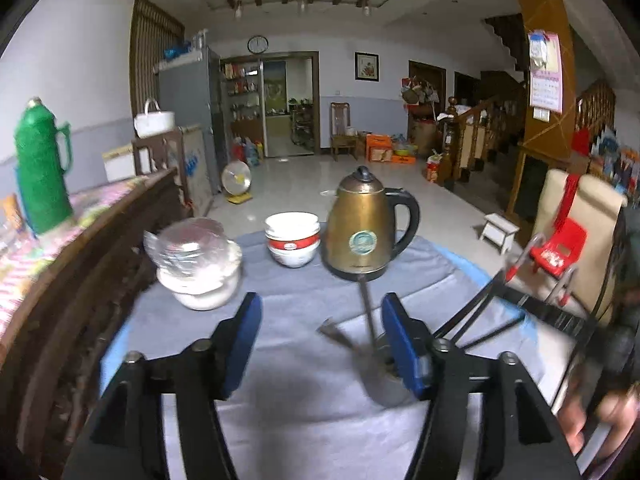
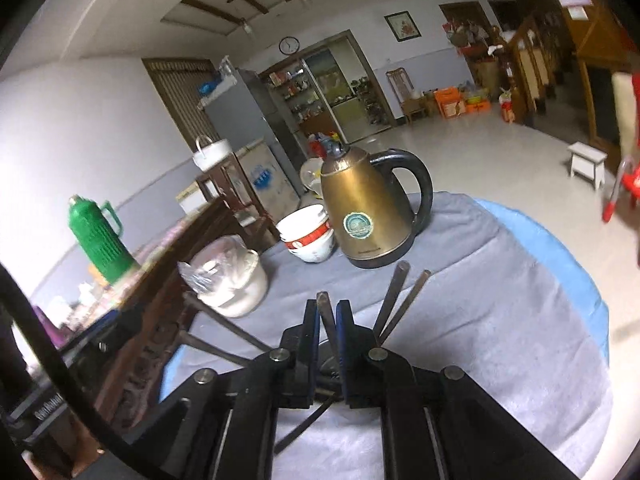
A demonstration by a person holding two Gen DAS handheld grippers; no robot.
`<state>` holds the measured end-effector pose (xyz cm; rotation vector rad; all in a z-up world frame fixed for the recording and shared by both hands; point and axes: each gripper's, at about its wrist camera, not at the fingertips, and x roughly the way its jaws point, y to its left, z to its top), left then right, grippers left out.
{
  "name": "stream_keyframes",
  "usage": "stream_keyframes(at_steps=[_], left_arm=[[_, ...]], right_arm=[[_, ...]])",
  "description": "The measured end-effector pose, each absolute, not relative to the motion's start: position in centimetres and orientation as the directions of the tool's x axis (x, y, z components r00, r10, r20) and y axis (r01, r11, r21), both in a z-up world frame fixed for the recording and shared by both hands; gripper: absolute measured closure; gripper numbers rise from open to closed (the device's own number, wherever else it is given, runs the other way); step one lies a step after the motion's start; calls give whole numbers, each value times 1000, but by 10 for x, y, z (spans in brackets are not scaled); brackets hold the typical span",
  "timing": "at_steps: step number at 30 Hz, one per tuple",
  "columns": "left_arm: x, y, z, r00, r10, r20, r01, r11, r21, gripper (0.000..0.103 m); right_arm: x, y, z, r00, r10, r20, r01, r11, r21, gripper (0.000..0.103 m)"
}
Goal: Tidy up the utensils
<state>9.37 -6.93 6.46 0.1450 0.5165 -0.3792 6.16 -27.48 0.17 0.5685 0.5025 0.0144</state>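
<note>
The table (image 1: 440, 280), draped in grey cloth, carried a brass kettle (image 1: 366, 226), stacked bowls (image 1: 293, 242) and a small metal cup (image 1: 386, 376) holding utensil handles. That cup sat just beside the right finger of the left gripper (image 1: 322, 316), whose fingers were spread with nothing between them. The right gripper (image 2: 329, 314) was clenched on 1 dark chopstick (image 2: 326, 312), its long axis pointing up and away toward the kettle; 2 more chopsticks (image 2: 400, 300) leaned just to its right.

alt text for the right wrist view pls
The right gripper is shut on a dark chopstick, with more chopsticks fanning up beside it. Beyond, on a grey tablecloth, stand a brass kettle, stacked bowls and a white pot.
</note>
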Motion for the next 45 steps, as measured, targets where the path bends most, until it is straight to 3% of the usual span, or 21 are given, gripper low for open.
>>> stream_keyframes(at_steps=[7, 9, 10, 11, 17, 23, 30, 45], left_arm=[[56, -40, 65, 841, -212, -498, 323, 935, 147, 8], [47, -34, 61, 843, -180, -508, 305, 936, 175, 6], [45, -31, 59, 838, -174, -518, 303, 936, 176, 6], [42, -28, 56, 831, -166, -531, 300, 938, 175, 6], [28, -8, 47, 823, -99, -560, 236, 955, 178, 6], [24, 4, 40, 814, -69, -576, 201, 965, 168, 5], [27, 8, 27, 815, 21, -580, 147, 959, 241, 5], [29, 8, 11, 750, -16, -661, 185, 965, 187, 5]], right_arm=[[17, -277, 26, 919, 148, -365, 78, 841, 536, 85], [3, -273, 35, 930, 138, -341, 67, 849, 524, 69], [-5, -270, 40, 936, 131, -326, 60, 854, 516, 43], [-13, -267, 44, 943, 122, -309, 56, 859, 509, 26], [-58, -248, 55, 961, 59, -269, 72, 888, 454, 26], [-75, -224, 47, 944, 54, -324, 86, 911, 403, 26], [-73, -205, 31, 925, 65, -375, 86, 925, 371, 26], [-66, -186, 14, 892, 70, -448, 89, 941, 325, 26]])
